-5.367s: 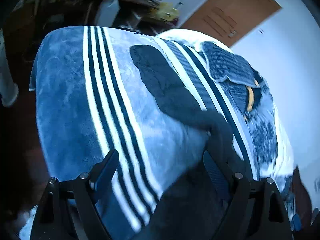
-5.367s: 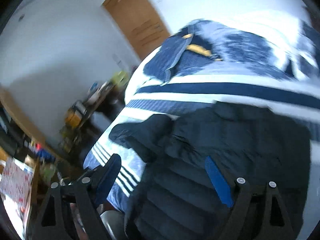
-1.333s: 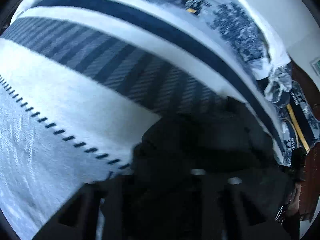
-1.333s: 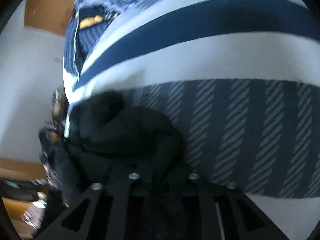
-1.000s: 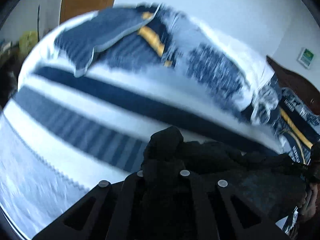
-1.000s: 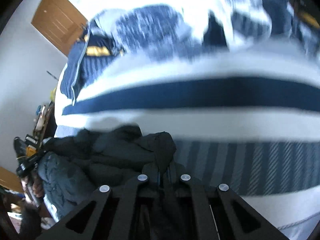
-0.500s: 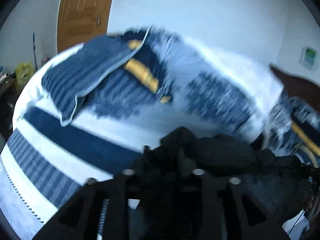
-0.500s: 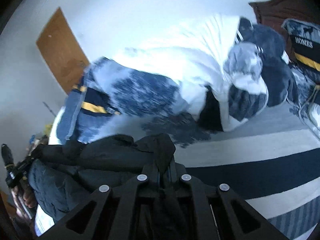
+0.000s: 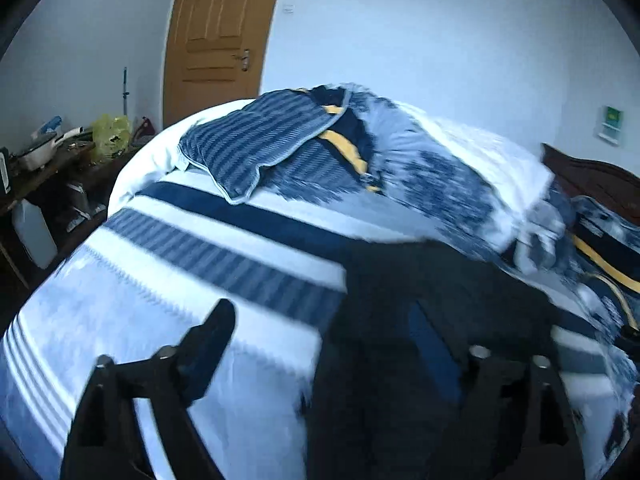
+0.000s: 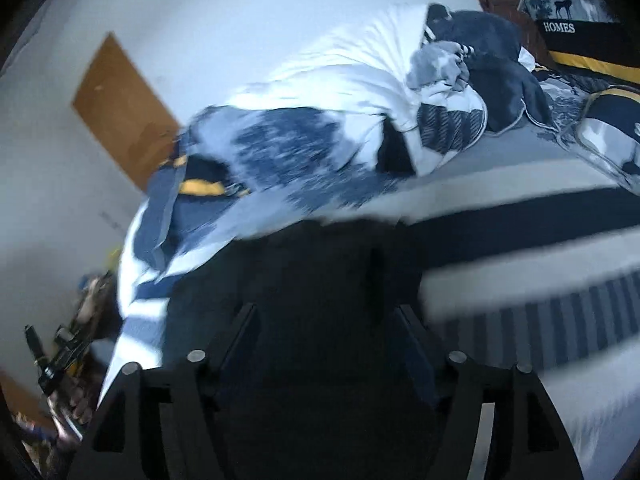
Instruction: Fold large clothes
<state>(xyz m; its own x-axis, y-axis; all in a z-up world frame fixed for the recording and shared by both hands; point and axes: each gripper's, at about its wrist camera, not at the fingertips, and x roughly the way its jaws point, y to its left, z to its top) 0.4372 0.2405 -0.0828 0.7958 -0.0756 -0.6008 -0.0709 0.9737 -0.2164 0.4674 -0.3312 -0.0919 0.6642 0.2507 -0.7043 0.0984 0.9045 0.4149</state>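
Cool bluish daylight, heavy motion blur, fisheye-curved dark corners, foreground underexposed in both views

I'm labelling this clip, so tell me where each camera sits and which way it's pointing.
Left wrist: rides the left gripper above the striped bed, looking along open fingers toward the wooden door; both fingers show, the dark jacket to the right.
Right wrist: rides the right gripper low over the jacket, facing the headboard-side pillows; both fingers spread, and a hand appears at lower left.
Shared: jacket, striped bed, crumpled duvet, door.
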